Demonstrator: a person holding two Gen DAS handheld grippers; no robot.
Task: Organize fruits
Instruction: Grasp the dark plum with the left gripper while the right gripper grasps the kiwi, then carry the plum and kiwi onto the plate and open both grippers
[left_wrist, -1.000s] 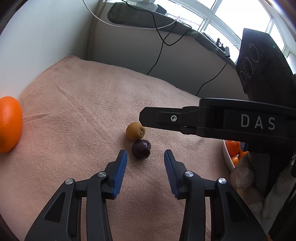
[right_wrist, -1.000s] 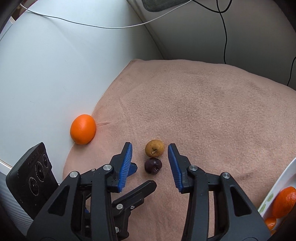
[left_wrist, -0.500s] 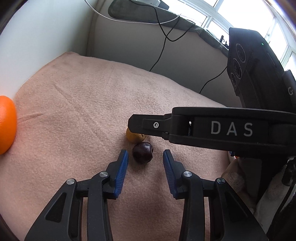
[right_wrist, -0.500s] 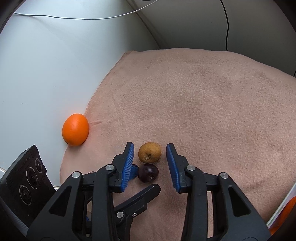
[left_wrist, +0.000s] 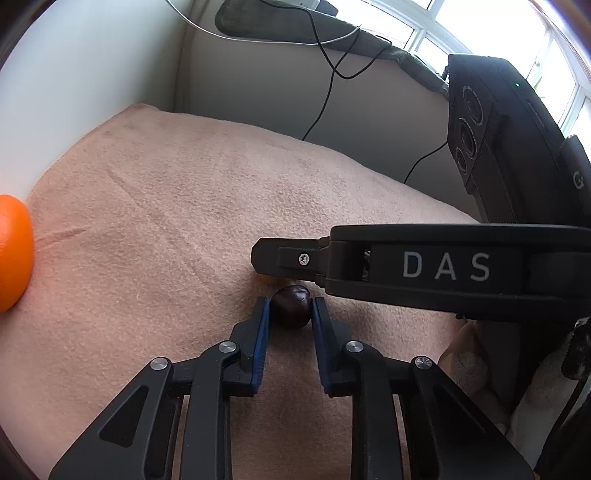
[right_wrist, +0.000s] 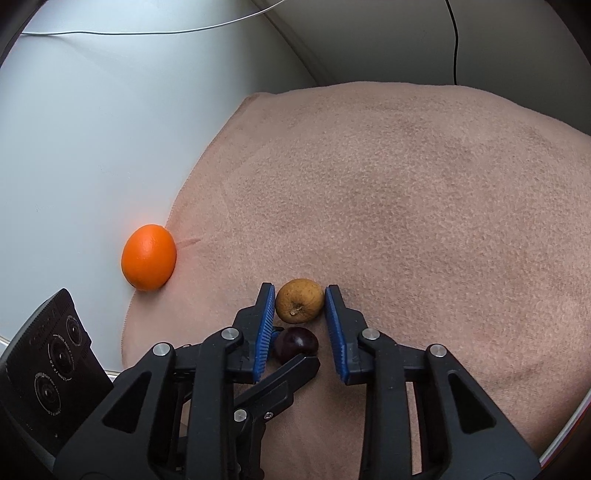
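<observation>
A: Dark purple plum (left_wrist: 291, 305) on the pink blanket (left_wrist: 166, 229), and the left gripper (left_wrist: 290, 308) has both blue pads pressed to its sides, jaws clamped on it!

B: Right gripper (right_wrist: 300, 300) sits just behind, jaws closed against a brown pear (right_wrist: 300, 300), touching each flank.

A: From the left camera that pear is nearly all hidden under the right gripper's black finger.

B: An orange (right_wrist: 149, 257) waits at the blanket's edge, well apart, cut off in the left view.
</observation>
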